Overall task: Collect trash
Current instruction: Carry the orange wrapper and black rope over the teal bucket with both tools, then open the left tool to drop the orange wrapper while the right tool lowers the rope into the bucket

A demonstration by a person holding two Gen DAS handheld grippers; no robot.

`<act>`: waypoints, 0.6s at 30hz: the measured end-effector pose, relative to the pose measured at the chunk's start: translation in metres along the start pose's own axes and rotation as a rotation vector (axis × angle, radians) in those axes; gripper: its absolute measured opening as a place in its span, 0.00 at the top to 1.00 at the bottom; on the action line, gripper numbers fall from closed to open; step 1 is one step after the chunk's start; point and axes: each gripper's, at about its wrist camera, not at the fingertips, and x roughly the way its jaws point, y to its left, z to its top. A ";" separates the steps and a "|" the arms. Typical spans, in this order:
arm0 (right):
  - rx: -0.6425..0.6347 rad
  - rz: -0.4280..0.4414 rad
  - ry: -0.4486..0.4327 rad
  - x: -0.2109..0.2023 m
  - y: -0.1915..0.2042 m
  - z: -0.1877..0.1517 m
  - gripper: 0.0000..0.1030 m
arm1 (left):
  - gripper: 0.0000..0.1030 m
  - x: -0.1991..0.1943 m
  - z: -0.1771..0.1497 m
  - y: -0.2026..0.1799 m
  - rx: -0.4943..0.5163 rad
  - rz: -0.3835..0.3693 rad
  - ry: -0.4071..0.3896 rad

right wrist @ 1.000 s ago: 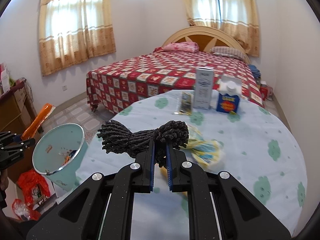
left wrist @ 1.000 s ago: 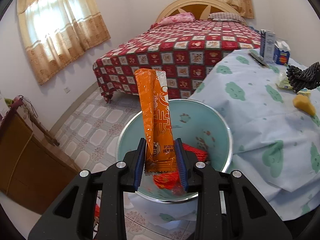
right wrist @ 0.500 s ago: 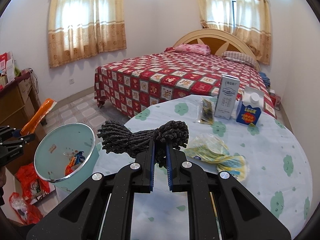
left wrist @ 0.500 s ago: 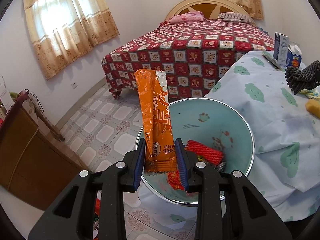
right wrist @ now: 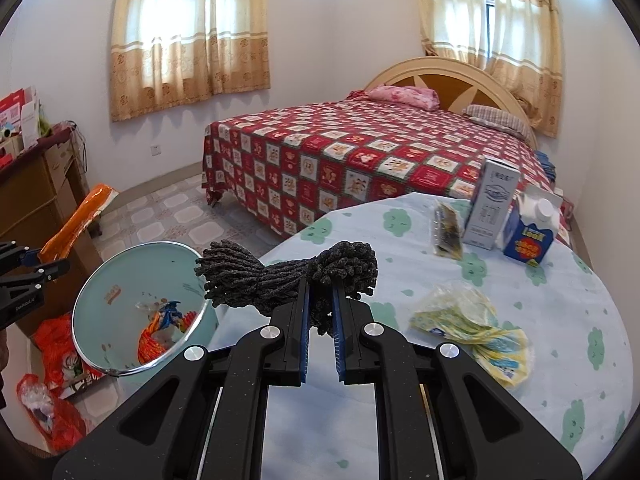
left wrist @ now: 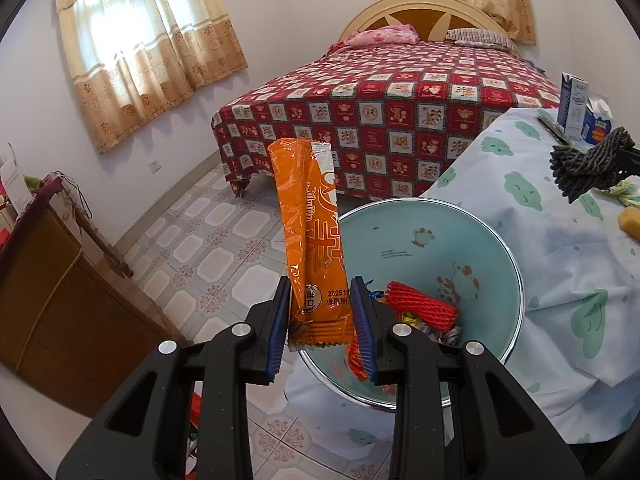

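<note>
So from the left wrist view we've got a long orange snack wrapper (left wrist: 310,236), glossy and crinkled, with white print and a serrated bottom seam. The left gripper (left wrist: 322,326) is clamped on its lower end, so the wrapper stands nearly upright between the blue pads, tipped a bit to the left. Right behind and below it sits the pale teal trash bin (left wrist: 496,248), mouth wide open, with a red foam net (left wrist: 422,308) and other scraps inside. Its chrome rim sits close against the hanging tablecloth (left wrist: 560,264) on the right; on the left it's just open tiled floor (left wrist: 224,248).

Over in the right wrist view, the right gripper (right wrist: 320,312) is squeezed tight on a bundle of dark grey cord (right wrist: 288,276), pinching it near its right end while the rest sticks out left, past the table edge toward the bin. A crumpled yellow bag (right wrist: 476,328) lies on the table just to the right, and two cartons (right wrist: 508,216) stand well back.
</note>
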 end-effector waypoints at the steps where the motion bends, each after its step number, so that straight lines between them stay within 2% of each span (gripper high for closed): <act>1: -0.004 0.002 0.001 0.001 0.002 0.001 0.89 | 0.70 0.000 0.000 0.000 -0.003 0.001 -0.001; 18: -0.060 0.041 0.010 0.016 0.037 0.011 0.89 | 0.71 -0.002 0.002 0.010 -0.016 -0.002 -0.005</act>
